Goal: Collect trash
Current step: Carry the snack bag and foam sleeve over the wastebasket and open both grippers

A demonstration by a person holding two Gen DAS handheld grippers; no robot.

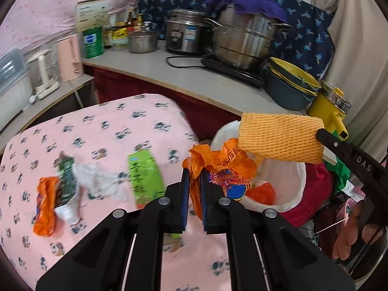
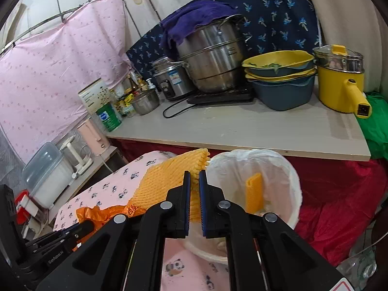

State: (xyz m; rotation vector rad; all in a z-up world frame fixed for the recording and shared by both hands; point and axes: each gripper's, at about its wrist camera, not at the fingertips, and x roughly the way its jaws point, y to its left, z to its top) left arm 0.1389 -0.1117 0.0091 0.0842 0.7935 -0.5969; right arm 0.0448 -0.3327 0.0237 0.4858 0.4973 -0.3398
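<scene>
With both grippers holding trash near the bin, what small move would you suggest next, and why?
Probably carry the right gripper a little further over the white-lined round bin before opening: its yellow foam fruit net hangs at the rim, partly over the pink table. The left gripper, clamping the orange plastic wrapper, can follow.

Mouth of white plastic-lined round bin open from above; pale countertop edge overhangs just behind it
</scene>
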